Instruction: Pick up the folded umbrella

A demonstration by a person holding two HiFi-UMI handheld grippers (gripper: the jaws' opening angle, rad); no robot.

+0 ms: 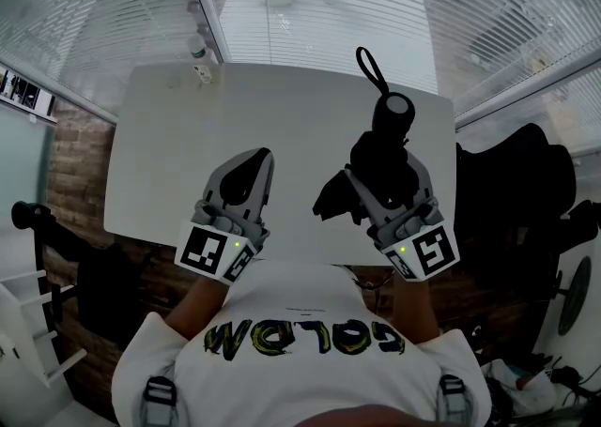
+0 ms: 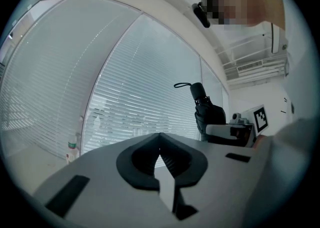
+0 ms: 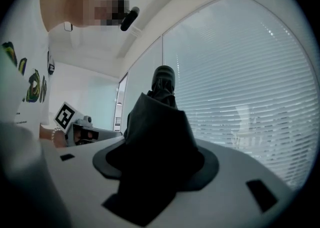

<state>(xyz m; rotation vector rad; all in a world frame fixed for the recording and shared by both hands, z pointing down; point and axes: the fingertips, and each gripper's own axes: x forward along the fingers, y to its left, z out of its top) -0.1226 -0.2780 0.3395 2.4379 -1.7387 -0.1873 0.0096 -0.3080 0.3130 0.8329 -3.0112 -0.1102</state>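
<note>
Nearest the lens: white shirt (image 1: pixel 310 345) with printed lettering, filling the bottom of the head view.
Task's thing: folded umbrella (image 1: pixel 387 139), black, held over the tabletop (image 1: pixel 178 153) and apparently clear of it, handle end pointing away from the person.
Right side: right gripper (image 1: pixel 380 176) is clamped on the umbrella's bundled cloth; the right gripper view shows dark fabric (image 3: pixel 157 127) filling the space between the jaws.
Left side: left gripper (image 1: pixel 254 164) is idle over the tabletop, jaw tips together with nothing between them.
Loose parts: a cloth flap (image 1: pixel 331 198) hangs off to the left, and the wrist strap (image 1: pixel 369 67) loops beyond the handle (image 1: pixel 394 114).
Weight, judged: light, easy for one gripper.
Stiffness, judged: rigid shaft inside, soft canopy outside that gives under the pads.
Slip, judged: smooth cloth may slide over the shaft, so the bundle could creep or rotate in the grip.
Best hold, judged: mid-body, squeezing through the cloth onto the shaft, or just below the hard handle; not the strap or flap.
Elsewhere: small bottle (image 1: pixel 199 57) at the tabletop's far edge, well apart.
</note>
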